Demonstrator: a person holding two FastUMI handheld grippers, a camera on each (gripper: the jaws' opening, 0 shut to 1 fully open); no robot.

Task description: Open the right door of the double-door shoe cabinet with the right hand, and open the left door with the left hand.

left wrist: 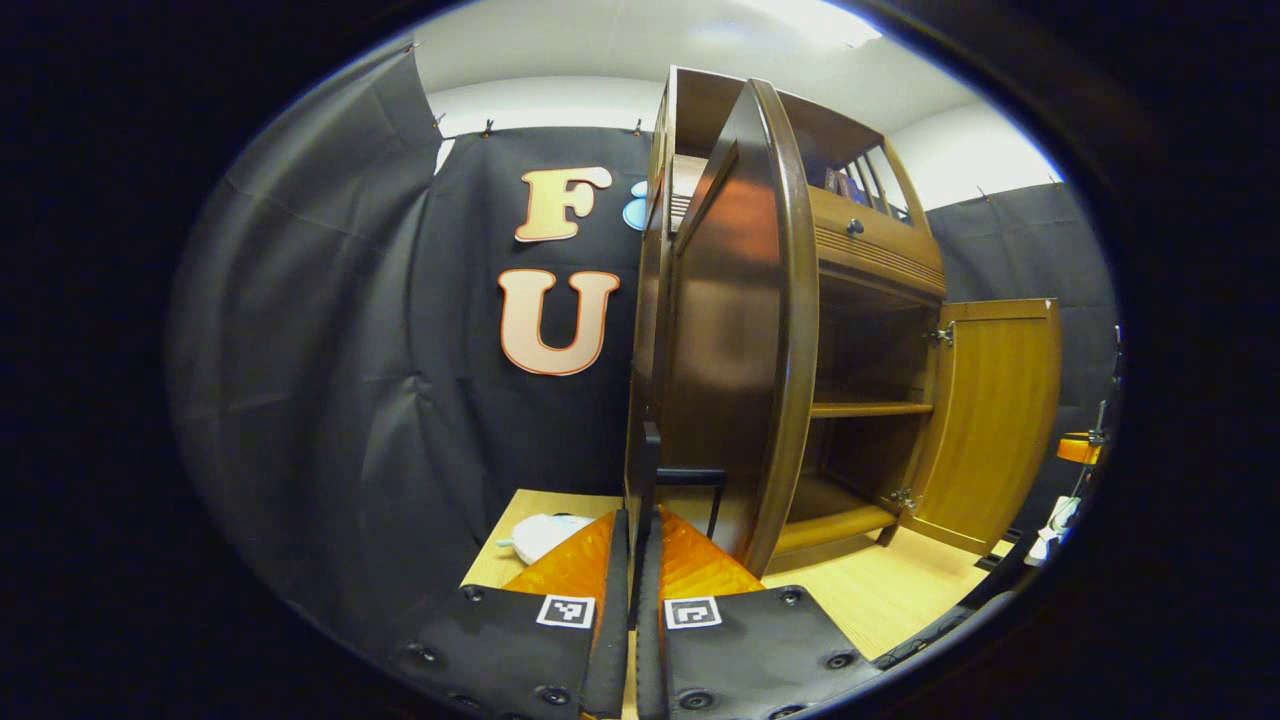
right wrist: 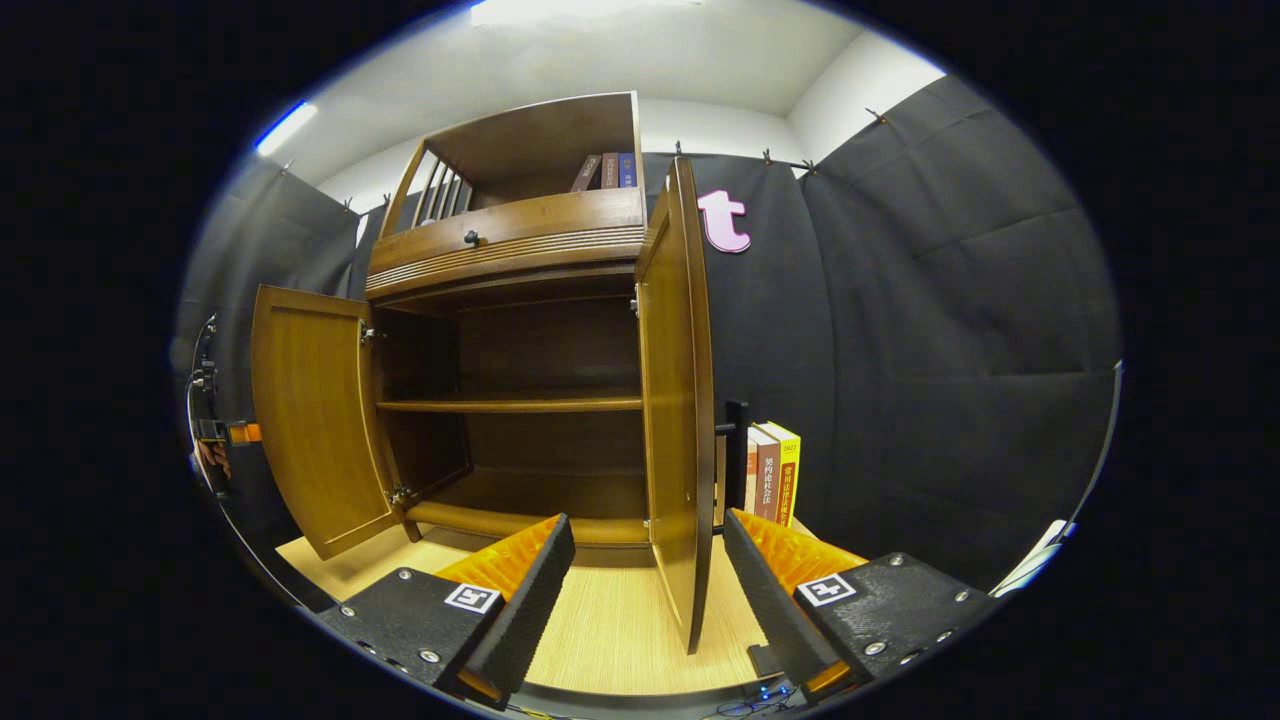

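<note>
Both doors (right wrist: 680, 400) of the upright shoe cabinet (right wrist: 520, 260) stand swung outward.

left tongs (left wrist: 632, 560): black screwed plates | square black-white markers || right tongs (right wrist: 648, 570): black screwed plates | square markers

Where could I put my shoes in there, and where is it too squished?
Both cabinet levels look bare: above the middle shelf and on the floor board below it. It is squished beside the right door, where books stand, and at the left door, where the left tongs grip.
</note>
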